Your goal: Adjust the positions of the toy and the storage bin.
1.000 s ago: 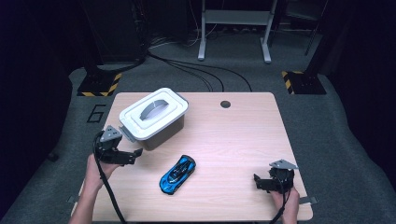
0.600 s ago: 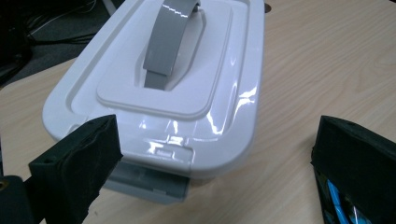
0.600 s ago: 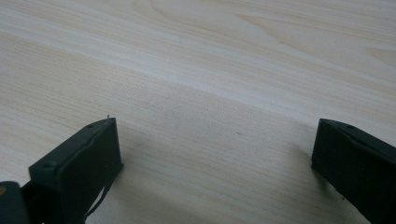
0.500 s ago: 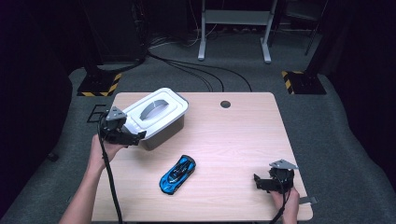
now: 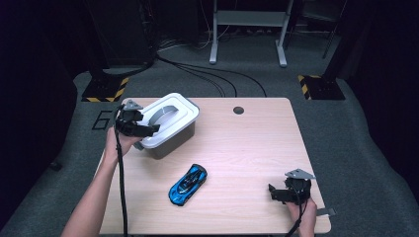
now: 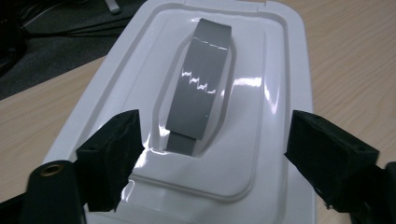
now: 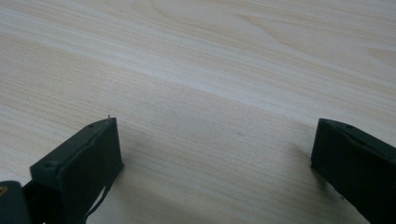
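Near the table's (image 5: 247, 143) far-left corner: white lidded box (image 5: 170, 129), grey handle (image 6: 201, 79) on top. Left gripper (image 6: 210, 154) over lid, jaws closing, astride handle, not pressing. Centre on strap before clamping. Right gripper (image 5: 276, 193), near-right corner, jaws apart, idle.

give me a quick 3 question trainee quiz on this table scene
1. True or false: the left gripper has its jaws over the white lid of the box.
2. What lies between the box and the right gripper? A) blue toy car B) red mug C) spoon
3. What colour is the lid's handle?

Key:
1. True
2. A, the blue toy car
3. Grey, the handle
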The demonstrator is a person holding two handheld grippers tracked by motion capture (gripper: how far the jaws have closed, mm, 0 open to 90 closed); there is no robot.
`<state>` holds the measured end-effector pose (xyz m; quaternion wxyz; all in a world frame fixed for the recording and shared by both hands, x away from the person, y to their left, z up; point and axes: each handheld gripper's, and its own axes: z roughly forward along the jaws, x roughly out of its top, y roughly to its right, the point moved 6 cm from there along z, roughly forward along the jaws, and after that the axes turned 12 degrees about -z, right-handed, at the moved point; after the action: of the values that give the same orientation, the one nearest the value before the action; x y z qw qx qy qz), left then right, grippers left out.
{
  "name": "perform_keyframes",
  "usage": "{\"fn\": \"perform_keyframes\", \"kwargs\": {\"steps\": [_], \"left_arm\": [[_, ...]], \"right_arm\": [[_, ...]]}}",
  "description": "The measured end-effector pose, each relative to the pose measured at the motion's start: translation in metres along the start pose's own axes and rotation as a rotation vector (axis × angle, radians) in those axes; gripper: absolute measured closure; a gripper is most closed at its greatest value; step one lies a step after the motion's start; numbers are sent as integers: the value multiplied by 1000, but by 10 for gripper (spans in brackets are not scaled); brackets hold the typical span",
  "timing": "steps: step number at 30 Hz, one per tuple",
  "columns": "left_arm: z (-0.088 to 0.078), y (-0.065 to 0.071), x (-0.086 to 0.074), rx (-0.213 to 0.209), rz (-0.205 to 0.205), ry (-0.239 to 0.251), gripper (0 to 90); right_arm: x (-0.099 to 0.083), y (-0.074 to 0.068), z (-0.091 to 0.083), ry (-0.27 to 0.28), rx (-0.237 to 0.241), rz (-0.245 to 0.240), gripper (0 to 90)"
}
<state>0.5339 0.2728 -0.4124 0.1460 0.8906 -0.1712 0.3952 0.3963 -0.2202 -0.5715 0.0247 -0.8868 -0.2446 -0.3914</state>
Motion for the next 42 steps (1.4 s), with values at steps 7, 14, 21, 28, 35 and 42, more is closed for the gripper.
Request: {"fn": "perform_keyframes", "kwargs": {"steps": [7,14,21,28,35,42], "left_arm": [[13,-8,4,-12,-35,-15,383],[22,-8,3,-12,-32,-27,544],[24,-5,3,6,-29,-29,602],[28,6,5,16,-35,-34,608],[34,18,7,8,-55,-29,609],[36,21,7,-4,-50,-44,590]], "right_arm": [[0,0,0,1,1,-2,11],[0,0,0,1,1,-2,11],[0,0,0,1,0,0,11],[0,0,0,1,1,-2,11],[0,0,0,1,2,-4,11],[0,1,0,-1,3,-12,11]]}}
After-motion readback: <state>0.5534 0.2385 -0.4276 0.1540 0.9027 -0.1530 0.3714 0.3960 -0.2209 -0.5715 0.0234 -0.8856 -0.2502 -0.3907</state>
